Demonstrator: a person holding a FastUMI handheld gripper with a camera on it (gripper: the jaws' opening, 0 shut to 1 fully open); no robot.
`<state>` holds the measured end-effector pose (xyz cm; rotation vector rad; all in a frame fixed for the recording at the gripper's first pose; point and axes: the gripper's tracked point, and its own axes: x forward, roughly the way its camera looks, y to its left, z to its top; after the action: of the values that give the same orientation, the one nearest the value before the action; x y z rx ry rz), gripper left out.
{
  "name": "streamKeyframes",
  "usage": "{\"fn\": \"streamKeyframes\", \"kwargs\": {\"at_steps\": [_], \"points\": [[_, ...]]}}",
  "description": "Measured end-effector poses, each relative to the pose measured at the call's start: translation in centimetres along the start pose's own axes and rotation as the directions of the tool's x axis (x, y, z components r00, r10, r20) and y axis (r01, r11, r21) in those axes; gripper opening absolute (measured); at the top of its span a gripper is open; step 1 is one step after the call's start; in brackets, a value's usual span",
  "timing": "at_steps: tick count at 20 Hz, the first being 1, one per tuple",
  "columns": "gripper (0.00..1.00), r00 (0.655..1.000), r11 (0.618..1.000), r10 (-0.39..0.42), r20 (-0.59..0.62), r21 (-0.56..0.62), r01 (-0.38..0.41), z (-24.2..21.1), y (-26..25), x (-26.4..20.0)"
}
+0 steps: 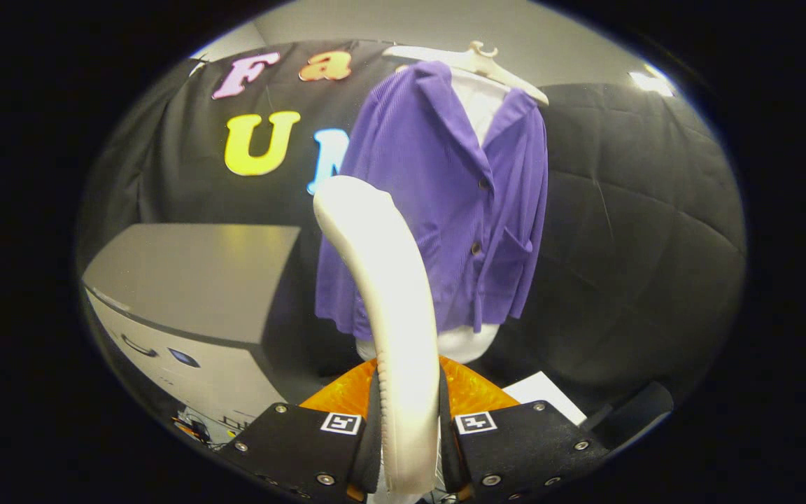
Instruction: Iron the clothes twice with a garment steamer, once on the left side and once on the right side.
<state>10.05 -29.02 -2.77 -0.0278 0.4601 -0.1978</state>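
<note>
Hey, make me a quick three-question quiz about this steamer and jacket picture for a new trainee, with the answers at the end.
1. True or false: the gripper is shut on the steamer.
2. What hangs on the hanger: A) a purple jacket over a white garment, B) a green towel, C) blue trousers?
3. Fill in: to one side of the steamer, below the jacket, stands a grey ____.

Key:
1. True; both fingers press on its white handle.
2. A
3. cabinet
</note>
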Motion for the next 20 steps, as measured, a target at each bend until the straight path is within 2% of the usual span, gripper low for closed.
{"fn": "streamKeyframes", "kwargs": {"at_steps": [6,9,13,20], "points": [[0.34,0.976,0.992,0.109,0.186,0.042,-0.119,7.0,1.8,-5.2],[0.34,0.957,0.986,0.146,0.249,0.046,-0.163,8.8,1.8,-7.6],[0.34,0.931,0.976,0.184,0.316,0.050,-0.210,9.2,1.6,-9.4],[0.34,0.925,0.974,0.188,0.330,0.061,-0.220,9.6,-0.1,-10.2]]}}
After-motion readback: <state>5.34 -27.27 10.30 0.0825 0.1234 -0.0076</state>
